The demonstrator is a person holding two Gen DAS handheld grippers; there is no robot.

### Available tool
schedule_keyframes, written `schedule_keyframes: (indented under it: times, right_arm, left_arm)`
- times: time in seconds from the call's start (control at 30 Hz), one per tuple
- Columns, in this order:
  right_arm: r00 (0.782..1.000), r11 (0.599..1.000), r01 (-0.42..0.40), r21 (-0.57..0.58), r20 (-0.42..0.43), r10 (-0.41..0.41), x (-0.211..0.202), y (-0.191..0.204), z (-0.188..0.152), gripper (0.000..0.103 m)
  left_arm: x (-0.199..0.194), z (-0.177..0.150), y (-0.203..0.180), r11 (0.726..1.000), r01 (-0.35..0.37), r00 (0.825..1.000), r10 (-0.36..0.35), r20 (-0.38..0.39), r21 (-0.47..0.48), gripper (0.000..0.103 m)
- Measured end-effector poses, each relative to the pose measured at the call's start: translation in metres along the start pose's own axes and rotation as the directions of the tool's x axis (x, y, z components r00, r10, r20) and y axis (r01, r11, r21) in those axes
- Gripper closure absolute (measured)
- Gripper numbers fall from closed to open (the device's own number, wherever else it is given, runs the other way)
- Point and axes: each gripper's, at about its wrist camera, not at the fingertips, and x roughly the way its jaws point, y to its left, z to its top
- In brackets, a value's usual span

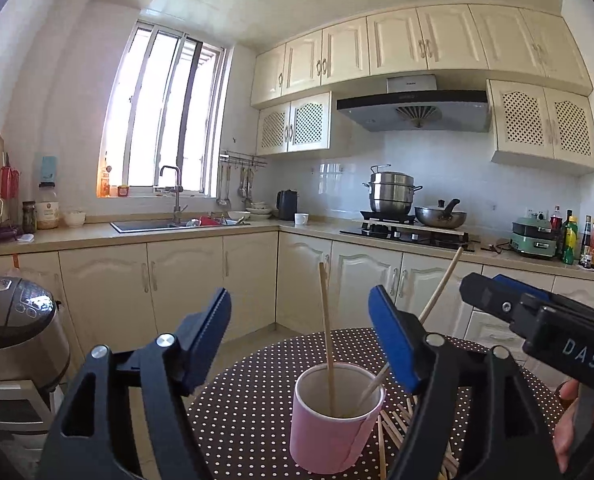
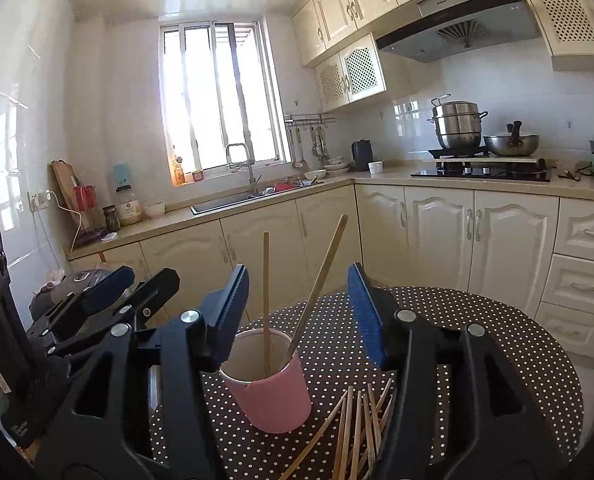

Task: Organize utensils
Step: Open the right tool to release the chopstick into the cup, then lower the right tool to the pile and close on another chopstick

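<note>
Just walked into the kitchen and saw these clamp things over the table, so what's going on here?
A person holds a two-finger gripper in each hand over a round table with a dark polka-dot cloth. Two wooden chopsticks already stand in the pink paper cup; a loose pile of wooden chopsticks lies on the cloth beside it. Both the left gripper and the right gripper are open and hold nothing.

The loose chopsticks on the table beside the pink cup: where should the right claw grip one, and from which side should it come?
Probably grip one chopstick near its middle, coming down from above with the right claw across its length. The chopsticks lie flat and fanned on the dotted table, right of the pink cup. The outermost left stick is most separate, so it seems easiest to take.
</note>
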Motion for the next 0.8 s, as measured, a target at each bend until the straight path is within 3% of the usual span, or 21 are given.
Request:
schedule_keyframes:
  times: [0.6, 0.8]
  right_arm:
    - [0.998, 0.999, 0.048, -0.017, -0.050, -0.049, -0.041, -0.014, -0.020, 0.049]
    - [0.992, 0.997, 0.071, -0.021, -0.102, -0.073, -0.041, -0.025, -0.034, 0.049]
  left_arm:
    - [-0.043, -0.006, -0.014, 0.999, 0.017, 0.997, -0.014, -0.071, 0.047, 0.030]
    - [-0.039, -0.020, -0.026, 0.996, 0.044, 0.987, -0.030, -0.159, 0.081, 0.030]
